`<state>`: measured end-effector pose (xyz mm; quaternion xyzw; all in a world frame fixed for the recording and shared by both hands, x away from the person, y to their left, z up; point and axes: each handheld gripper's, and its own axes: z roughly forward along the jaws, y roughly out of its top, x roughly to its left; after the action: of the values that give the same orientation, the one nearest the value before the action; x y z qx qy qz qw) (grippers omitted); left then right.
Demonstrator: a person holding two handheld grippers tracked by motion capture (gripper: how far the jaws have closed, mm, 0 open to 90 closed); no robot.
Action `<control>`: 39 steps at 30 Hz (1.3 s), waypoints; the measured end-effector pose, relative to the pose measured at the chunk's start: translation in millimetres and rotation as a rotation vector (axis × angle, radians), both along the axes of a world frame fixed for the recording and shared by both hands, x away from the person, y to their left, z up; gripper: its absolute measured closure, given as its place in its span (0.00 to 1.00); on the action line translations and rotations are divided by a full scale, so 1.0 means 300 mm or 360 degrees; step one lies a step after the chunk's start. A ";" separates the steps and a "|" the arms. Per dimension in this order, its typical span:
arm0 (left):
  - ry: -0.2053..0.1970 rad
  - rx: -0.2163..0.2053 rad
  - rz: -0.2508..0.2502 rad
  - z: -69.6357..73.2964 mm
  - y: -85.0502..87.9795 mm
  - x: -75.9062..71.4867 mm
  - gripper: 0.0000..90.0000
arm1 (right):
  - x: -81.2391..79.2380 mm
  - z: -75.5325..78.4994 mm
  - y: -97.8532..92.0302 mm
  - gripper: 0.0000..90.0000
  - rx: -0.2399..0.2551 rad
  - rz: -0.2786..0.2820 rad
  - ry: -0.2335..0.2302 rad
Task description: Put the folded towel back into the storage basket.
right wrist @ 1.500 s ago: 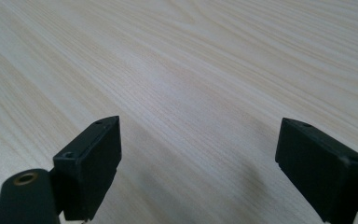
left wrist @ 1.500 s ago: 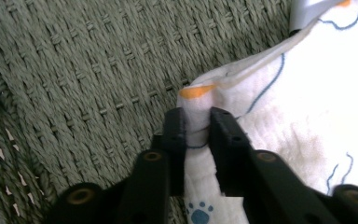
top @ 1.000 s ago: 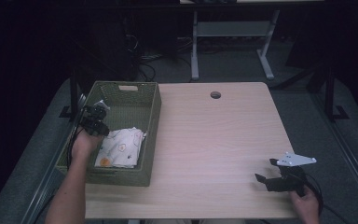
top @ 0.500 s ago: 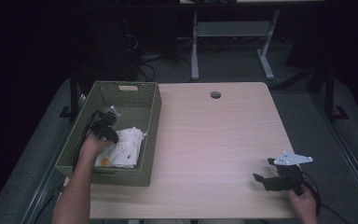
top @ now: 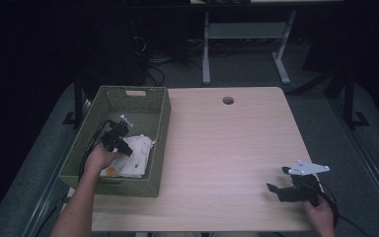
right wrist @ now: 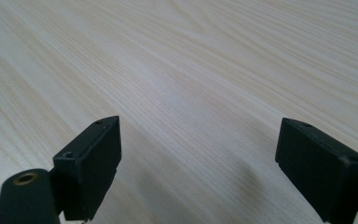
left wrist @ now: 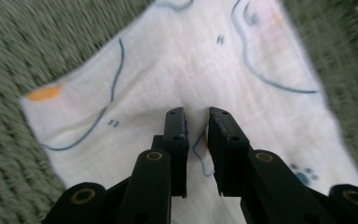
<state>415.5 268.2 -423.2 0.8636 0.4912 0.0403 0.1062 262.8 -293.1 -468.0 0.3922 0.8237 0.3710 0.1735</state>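
Observation:
A white cloth (top: 139,154) with blue line drawings and an orange patch lies in the green woven basket (top: 161,129) at the table's left. My left gripper (top: 126,151) reaches down into the basket with its tips pushed onto the cloth (left wrist: 177,60). In the left gripper view its jaws (left wrist: 196,112) have just been closing; a narrow gap is left between them, with a fold of cloth in it. My right gripper (top: 277,179) rests low over the bare table near the front right corner. It stands wide open (right wrist: 198,140) with nothing between its fingers.
The basket's walls (left wrist: 18,46) close in on all sides of the cloth. The light wooden table (top: 227,143) has a round cable hole (top: 228,100) near its far edge. Desk legs and cables stand on the dark floor behind.
My left hand has moved right and down inside the basket, from near its left wall onto the cloth. The right gripper has stayed in place.

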 end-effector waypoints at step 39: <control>-0.0581 -0.0733 0.0014 0.264 -0.025 -0.203 0.76 | -0.003 0.015 -0.024 0.15 0.0049 -0.0033 -0.0039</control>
<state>354.6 260.7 -344.1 0.7931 0.4640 0.0830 0.3858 261.8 -300.4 -463.5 0.3986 0.8116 0.3866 0.1814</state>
